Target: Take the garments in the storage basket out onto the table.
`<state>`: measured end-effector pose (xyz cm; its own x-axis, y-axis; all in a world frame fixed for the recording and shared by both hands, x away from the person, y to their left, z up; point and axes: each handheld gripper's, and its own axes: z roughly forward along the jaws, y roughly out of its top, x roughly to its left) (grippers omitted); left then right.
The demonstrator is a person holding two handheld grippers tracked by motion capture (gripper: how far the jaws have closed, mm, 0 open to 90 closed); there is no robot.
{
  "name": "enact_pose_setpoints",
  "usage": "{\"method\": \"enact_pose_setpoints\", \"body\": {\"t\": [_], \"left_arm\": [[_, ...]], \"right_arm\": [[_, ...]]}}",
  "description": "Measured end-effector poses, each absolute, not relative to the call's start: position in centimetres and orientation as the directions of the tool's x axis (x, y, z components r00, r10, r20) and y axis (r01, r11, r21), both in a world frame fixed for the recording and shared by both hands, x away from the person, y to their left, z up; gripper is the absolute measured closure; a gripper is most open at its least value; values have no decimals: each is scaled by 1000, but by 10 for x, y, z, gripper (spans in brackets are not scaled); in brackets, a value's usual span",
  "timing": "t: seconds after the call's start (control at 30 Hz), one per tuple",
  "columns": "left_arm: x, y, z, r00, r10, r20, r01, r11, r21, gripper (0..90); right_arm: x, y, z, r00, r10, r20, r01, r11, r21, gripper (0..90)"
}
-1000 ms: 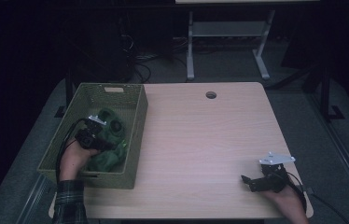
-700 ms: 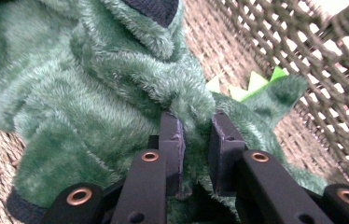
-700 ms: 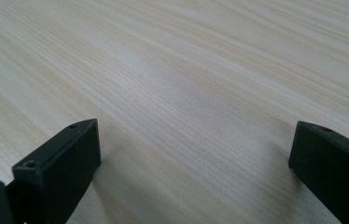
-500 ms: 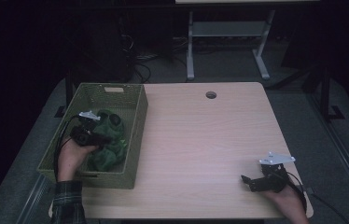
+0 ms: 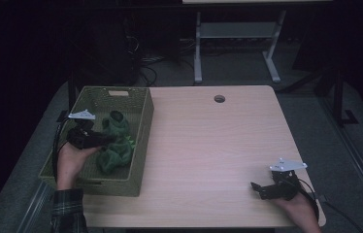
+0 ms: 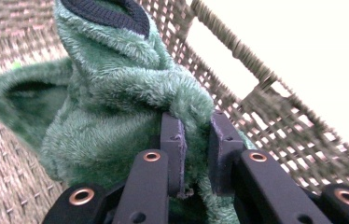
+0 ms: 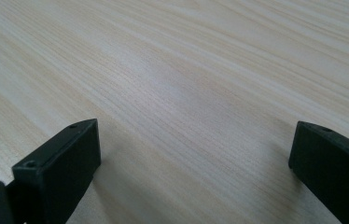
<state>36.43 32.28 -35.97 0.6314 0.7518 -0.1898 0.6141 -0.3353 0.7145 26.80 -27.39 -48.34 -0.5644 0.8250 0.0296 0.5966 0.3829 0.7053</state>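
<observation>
The green plush cloth [image 6: 116, 107] lies bunched inside the woven basket [image 5: 140, 145] at the left end of the table [image 5: 218, 155], and a fold of it is pinched between the jaws of the left gripper [image 6: 196, 140]. In the left gripper view the two black pads stand close together with fleece squeezed in the gap. The jaws have just been closing on that fold, so the grip looks set, though it takes only a thin ridge of the pile rather than a thick wad.

The step in hand appears to be lifting the cloth out of the basket. To do it well, I would raise the gripper straight up until the hanging part clears the rim, and only then carry it sideways over the table. The basket wall is close beside the jaws, and a loose tail could snag on the weave and drag the basket along. A slow lift also shows early whether the fleece is slipping out of the pinch.

The right gripper [image 5: 267, 189] rests low over the bare wood at the near right corner, its jaws spread wide with nothing between them. It is well apart from the basket and free to steady its rim or take a second corner of the cloth.
</observation>
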Motion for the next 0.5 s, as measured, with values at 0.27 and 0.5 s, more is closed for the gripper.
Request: {"method": "enact_pose_setpoints", "body": {"t": [0.27,0.5], "left_arm": [[360,323,-348,646,736,-203,590,-313,744,786],[358,323,-334,672,709,-212,556,-295,777,788]], "right_arm": [[268,-274,-483,-564,825,30,597,383,705,18],[268,-274,-483,-565,825,30,597,383,705,18]]}}
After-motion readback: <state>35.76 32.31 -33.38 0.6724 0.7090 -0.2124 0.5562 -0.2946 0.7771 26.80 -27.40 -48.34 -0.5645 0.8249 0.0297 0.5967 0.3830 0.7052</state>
